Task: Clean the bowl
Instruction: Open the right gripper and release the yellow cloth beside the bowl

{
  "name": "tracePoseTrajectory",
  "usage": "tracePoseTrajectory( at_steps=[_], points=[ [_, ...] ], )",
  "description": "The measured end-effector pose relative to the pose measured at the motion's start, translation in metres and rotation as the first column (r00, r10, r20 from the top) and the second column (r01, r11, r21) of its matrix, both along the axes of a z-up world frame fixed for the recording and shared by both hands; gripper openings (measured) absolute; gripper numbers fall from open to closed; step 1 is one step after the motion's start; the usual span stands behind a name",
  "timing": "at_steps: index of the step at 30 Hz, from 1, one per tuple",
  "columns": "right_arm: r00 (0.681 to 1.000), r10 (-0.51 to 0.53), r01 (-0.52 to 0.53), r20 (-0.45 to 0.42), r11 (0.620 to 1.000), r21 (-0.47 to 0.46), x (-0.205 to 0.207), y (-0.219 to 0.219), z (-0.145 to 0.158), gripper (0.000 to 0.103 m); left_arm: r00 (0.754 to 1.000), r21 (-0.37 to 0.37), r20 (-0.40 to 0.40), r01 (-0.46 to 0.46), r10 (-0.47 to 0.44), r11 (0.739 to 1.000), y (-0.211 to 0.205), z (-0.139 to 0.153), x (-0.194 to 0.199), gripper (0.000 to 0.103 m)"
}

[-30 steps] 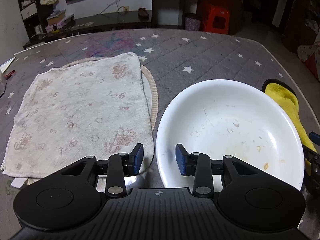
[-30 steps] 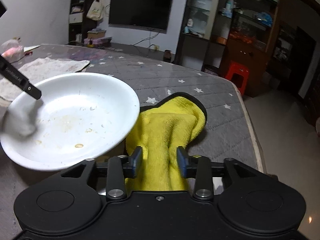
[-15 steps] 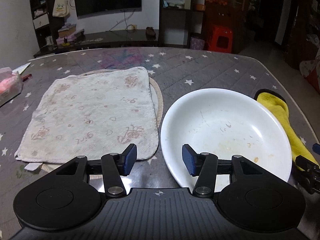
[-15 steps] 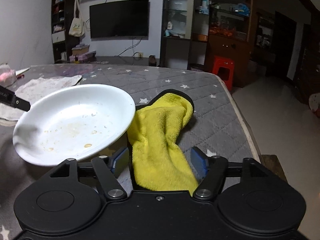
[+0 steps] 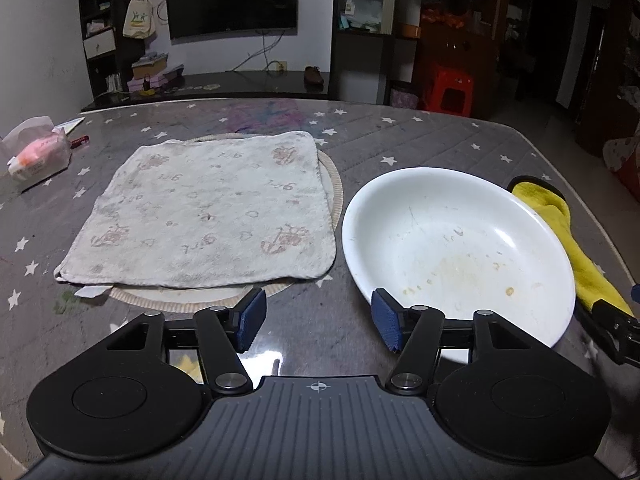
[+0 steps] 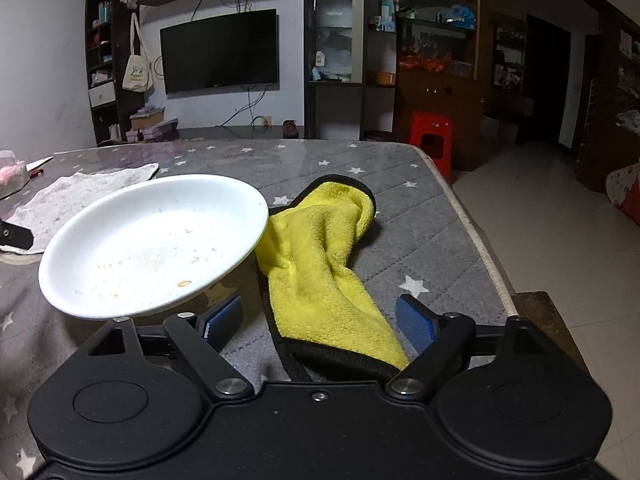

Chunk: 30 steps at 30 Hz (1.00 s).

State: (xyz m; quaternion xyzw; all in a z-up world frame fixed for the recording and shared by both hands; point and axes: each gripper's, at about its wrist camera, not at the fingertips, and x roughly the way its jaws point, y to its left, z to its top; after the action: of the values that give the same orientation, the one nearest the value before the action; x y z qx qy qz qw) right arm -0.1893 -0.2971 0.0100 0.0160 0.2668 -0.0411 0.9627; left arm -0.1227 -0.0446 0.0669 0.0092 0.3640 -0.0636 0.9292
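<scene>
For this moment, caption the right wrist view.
Right gripper open over yellow cloth, beside a soiled white bowl on the starred table.

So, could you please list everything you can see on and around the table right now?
Bowl: one, white, food-stained, table's right side.
Cloth: one, yellow with black edging, right of the bowl, partly tucked under its rim.
Towel: one, off-white with faded print, left of the bowl.
Mat: one, beige, round, under the towel.
Tissue pack: one, pink and white, far left.
Table: one, grey star-print cover.
Television: one, black, back wall.
Stool: one, red, beyond the table.
Left claw: open, empty.
Right claw: open, straddling the cloth's near end.
</scene>
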Motion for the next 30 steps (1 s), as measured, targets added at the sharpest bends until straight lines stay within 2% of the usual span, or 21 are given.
tracePoseTrajectory(
  at_steps=[6,9,12,25,30],
  points=[
    [0.999,-0.034,0.034,-0.002,0.999,0.003,0.000,-0.003,-0.009,0.092,1.000,-0.008,0.004,-0.009,0.009,1.000,0.005,-0.008,-0.012,0.066],
    [0.999,-0.050,0.050,-0.007,0.999,0.019,-0.001,-0.007,-0.013,0.098,1.000,-0.006,0.004,-0.012,0.012,1.000,0.007,-0.016,-0.015,0.067],
    [0.999,-0.051,0.051,-0.003,0.998,0.034,-0.004,-0.009,-0.016,0.100,1.000,0.012,-0.005,-0.006,0.007,1.000,0.009,-0.027,-0.015,0.068],
    [0.999,-0.040,0.041,-0.031,0.998,0.042,-0.009,-0.002,-0.019,0.101,0.999,0.050,-0.037,0.027,-0.026,0.998,0.002,-0.048,-0.015,0.070],
    [0.998,-0.046,0.048,-0.048,0.998,0.049,-0.015,0.005,-0.020,0.103,0.999,0.070,-0.031,0.043,-0.041,0.997,-0.006,-0.050,-0.020,0.075]
  ],
)
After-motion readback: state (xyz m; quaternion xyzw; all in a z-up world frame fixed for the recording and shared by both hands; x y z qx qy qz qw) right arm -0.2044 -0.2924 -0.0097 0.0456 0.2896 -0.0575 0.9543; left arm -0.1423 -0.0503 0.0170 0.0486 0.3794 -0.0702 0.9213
